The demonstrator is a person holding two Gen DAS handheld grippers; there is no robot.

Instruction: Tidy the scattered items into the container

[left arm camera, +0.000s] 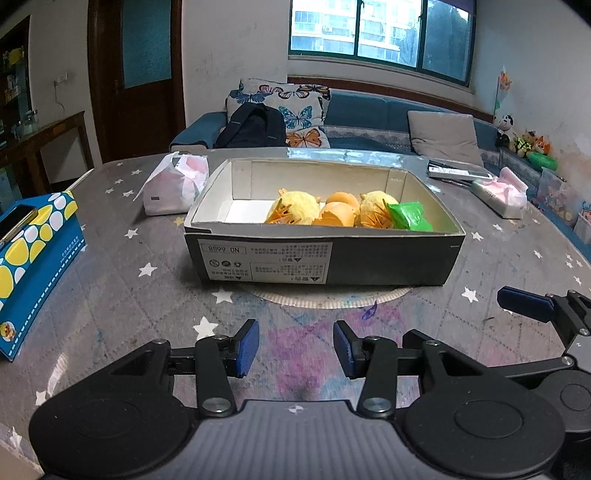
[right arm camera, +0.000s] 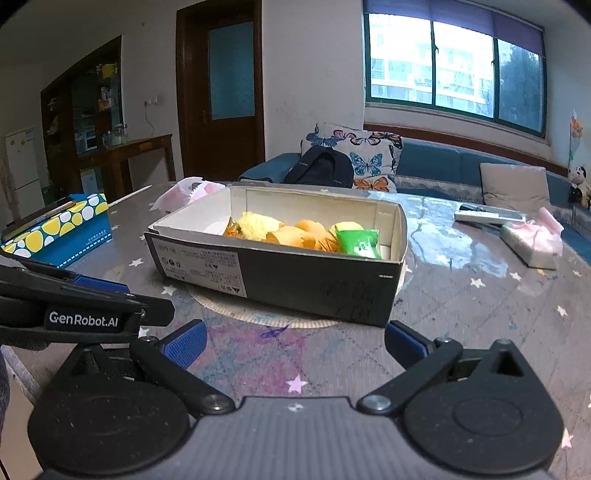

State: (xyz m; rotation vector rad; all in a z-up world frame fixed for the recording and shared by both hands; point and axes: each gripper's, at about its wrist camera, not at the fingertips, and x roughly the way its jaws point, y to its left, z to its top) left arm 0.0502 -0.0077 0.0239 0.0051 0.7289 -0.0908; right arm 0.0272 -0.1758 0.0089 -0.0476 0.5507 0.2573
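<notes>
A: Box (left arm camera: pixel 325 258) w/ the toys – where's it at?
B: Mid table (left arm camera: pixel 110 295), on a round mat. Two yellow chicks (left arm camera: pixel 297 210), orange pieces (left arm camera: pixel 341 212) & green packet (left arm camera: pixel 412 216) all inside, toward its right end.
A: Tongs?
B: Left gripper (left arm camera: pixel 295 349) spread apart, nothing btwn pads, just short of the box. Right gripper (right arm camera: pixel 295 345) also gaping, empty, beside it.
A: Other stuff?
B: Blue tissue box (left arm camera: pixel 37 258) far left w/ a phone on top.

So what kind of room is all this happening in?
Most likely a home living room. A blue sofa with butterfly-print cushions runs under a wide window, soft toys sit at its far end, and the work goes on at a table under a star-patterned cover.
</notes>
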